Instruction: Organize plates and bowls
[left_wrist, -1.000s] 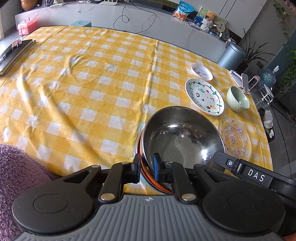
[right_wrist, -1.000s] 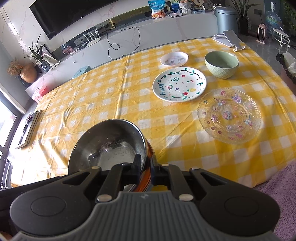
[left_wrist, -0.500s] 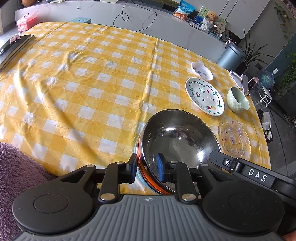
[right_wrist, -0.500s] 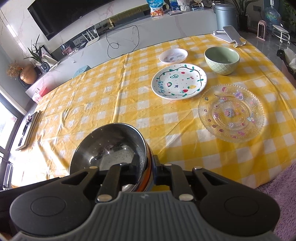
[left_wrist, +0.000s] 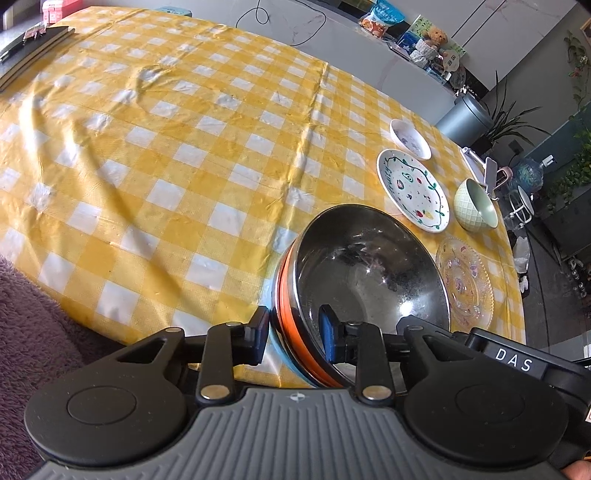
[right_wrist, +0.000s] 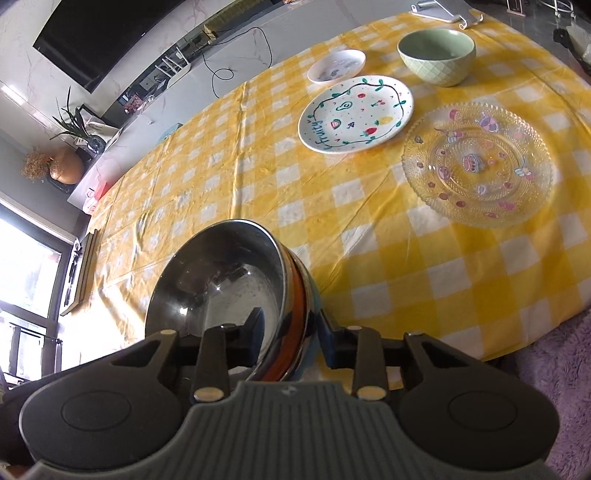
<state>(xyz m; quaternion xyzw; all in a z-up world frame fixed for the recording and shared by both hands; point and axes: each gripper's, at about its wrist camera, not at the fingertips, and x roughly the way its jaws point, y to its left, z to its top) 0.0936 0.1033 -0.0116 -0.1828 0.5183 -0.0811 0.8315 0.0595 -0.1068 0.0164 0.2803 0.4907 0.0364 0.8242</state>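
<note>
A steel bowl sits nested on an orange bowl and a light blue one at the table's near edge; it also shows in the right wrist view. My left gripper is open, its fingers straddling the stack's left rim with gaps. My right gripper is open, straddling the right rim. Further right lie a white painted plate, a clear glass plate, a green bowl and a small white dish.
The yellow checked tablecloth covers the table. A purple fluffy rug lies below its near edge. A dark flat tray sits at the far left. A phone stand is behind the green bowl.
Both grippers have opened and let go of the bowl stack's rim. The stack now rests on the table edge.
</note>
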